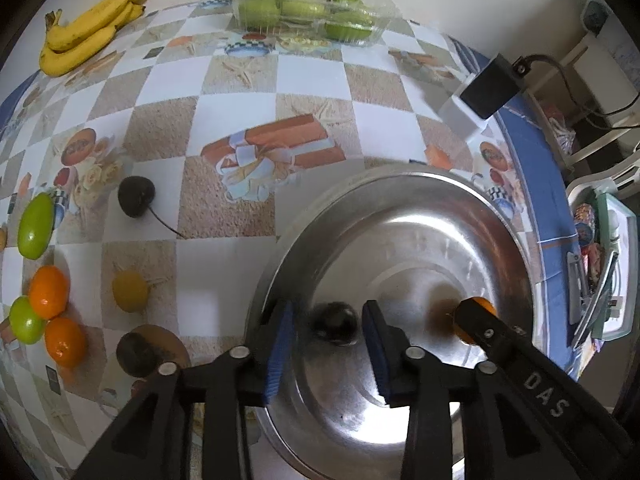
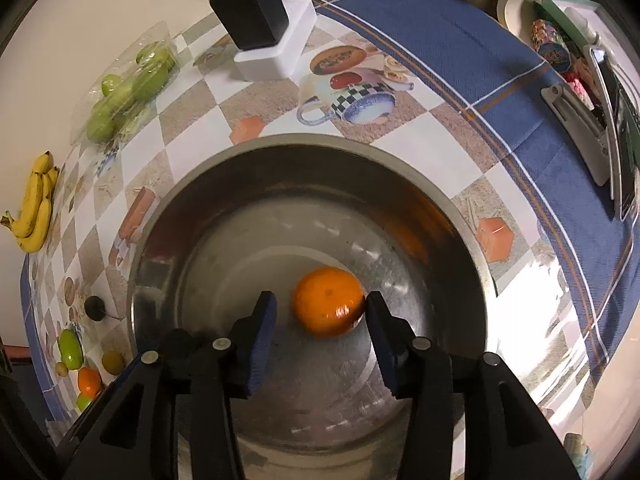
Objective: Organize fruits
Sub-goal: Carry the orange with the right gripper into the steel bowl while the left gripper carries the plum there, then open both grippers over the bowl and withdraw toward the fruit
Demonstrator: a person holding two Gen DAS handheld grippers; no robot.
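A steel bowl (image 1: 400,184) (image 2: 304,144) stands on the patterned tablecloth, and both grippers point down into it. My left gripper (image 1: 328,312) is open. A blurred dark round fruit (image 1: 335,324) lies between its blue pads on the bowl's floor, with a gap on each side. My right gripper (image 2: 320,300) is open too. An orange (image 2: 328,300) rests in the bowl against its right pad, well apart from the left one. In the left wrist view one finger of the right gripper covers most of that orange (image 1: 486,305).
On the cloth left of the bowl lie a dark fruit (image 1: 136,196), a lemon (image 1: 130,291), two oranges (image 1: 48,292), green fruits (image 1: 36,226) and another dark fruit (image 1: 136,354). Bananas (image 1: 92,28) and boxed green apples (image 1: 312,8) sit at the back. A black charger (image 1: 488,86) stands near the table's right edge.
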